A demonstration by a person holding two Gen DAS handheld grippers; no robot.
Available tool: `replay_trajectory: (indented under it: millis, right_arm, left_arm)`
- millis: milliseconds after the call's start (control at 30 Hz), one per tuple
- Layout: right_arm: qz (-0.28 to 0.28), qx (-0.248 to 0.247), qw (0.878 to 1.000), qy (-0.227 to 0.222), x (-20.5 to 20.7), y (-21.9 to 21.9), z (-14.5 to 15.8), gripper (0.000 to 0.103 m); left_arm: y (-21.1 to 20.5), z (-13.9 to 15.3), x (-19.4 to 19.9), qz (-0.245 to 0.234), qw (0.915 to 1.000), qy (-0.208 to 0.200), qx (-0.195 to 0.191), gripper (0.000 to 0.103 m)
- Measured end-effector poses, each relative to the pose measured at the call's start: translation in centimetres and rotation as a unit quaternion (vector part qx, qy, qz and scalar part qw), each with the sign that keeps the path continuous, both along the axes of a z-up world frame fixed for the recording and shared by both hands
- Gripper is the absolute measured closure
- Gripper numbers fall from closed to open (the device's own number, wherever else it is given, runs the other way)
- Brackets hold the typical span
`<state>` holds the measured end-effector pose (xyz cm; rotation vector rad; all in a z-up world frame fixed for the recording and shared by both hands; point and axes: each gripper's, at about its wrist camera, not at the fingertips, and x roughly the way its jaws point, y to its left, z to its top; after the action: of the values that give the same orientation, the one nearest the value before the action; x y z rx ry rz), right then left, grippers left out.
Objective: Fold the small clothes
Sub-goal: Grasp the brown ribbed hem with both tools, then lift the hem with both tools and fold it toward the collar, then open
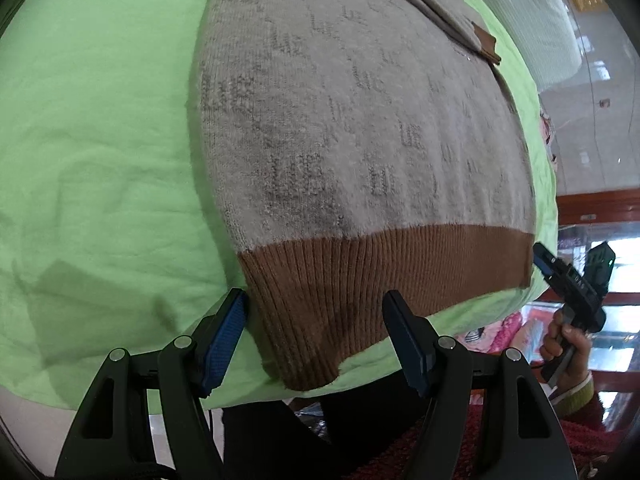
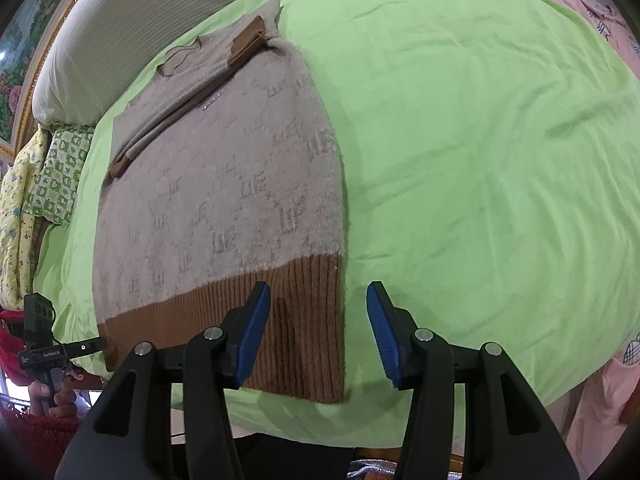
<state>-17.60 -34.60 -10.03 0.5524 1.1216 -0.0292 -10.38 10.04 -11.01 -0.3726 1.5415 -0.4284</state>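
A grey-beige knit sweater (image 1: 360, 120) with a brown ribbed hem (image 1: 380, 264) lies flat on a green sheet (image 1: 100, 140). Its sleeves are folded across the chest, with the brown cuffs (image 2: 246, 42) showing. My left gripper (image 1: 316, 312) is open over the hem's near corner, one finger on each side of it. My right gripper (image 2: 319, 296) is open over the hem's other corner (image 2: 320, 320), its left finger above the ribbing and its right finger above the bare sheet. Each gripper shows in the other's view, held by a hand: the right gripper (image 1: 546, 262) and the left gripper (image 2: 94, 345).
A white ribbed cushion (image 2: 120, 8) lies beyond the sweater's collar, with patterned pillows (image 2: 52, 168) beside it. Pink cloth (image 2: 600, 12) lies at the far right. The sheet's near edge (image 2: 320, 428) runs just below the fingers. Bare green sheet (image 2: 480, 160) spreads to the right of the sweater.
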Motion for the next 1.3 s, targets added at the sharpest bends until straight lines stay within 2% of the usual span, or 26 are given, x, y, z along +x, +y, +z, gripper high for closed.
replay_trajectory:
  millis: [233,300,367,433,467,500,533,700,900,1067,1200,1300]
  right_arm:
    - [0.018,-0.004,1.000,0.011,0.1,0.6,-0.6,0.052]
    - [0.021,0.010,1.000,0.003,0.0,0.8,-0.6,0.052]
    - [0.034,0.028,0.999,0.003,0.2,1.1,-0.9,0.054]
    - [0.058,0.020,0.998,0.013,0.5,2.0,-1.3,0.065]
    - [0.062,0.015,0.998,0.016,0.7,2.1,-1.3,0.078]
    - [0.062,0.016,0.998,0.019,0.7,2.2,-1.4,0.091]
    - [0.060,0.028,0.998,0.019,0.8,2.0,-1.5,0.092]
    - [0.064,0.052,0.997,0.001,1.0,1.9,-0.8,0.094]
    - [0.061,0.117,0.988,-0.080,3.0,1.7,2.5,0.094]
    - [0.051,0.142,0.977,-0.151,7.3,1.3,6.1,0.094]
    - [0.040,0.149,0.969,-0.193,11.6,0.6,8.3,0.094]
    - [0.031,0.148,0.964,-0.217,15.6,0.2,9.5,0.094]
  left_arm:
    - [0.0,-0.3,0.0,0.011,0.9999,0.003,-0.011,0.038]
    - [0.3,-0.4,0.0,0.013,0.9999,-0.002,-0.010,0.049]
    - [0.5,-0.6,0.1,0.011,0.9999,-0.006,-0.006,0.079]
    - [0.6,-0.9,0.1,0.014,0.9997,-0.001,-0.018,0.093]
    - [0.8,-1.0,0.1,0.017,0.9995,0.000,-0.025,0.095]
    - [0.9,-1.0,0.1,0.020,0.9994,-0.002,-0.029,0.096]
    - [0.9,-0.8,0.1,0.018,0.9993,-0.007,-0.031,0.097]
    - [1.2,1.3,0.4,0.013,0.9976,-0.044,-0.053,0.098]
    - [2.2,4.5,2.4,0.035,0.9920,-0.087,-0.085,0.098]
    - [3.2,8.2,6.7,0.078,0.9827,-0.135,-0.101,0.098]
    - [3.9,10.7,11.2,0.118,0.9713,-0.174,-0.112,0.098]
    - [3.9,12.2,15.2,0.127,0.9652,-0.201,-0.109,0.098]
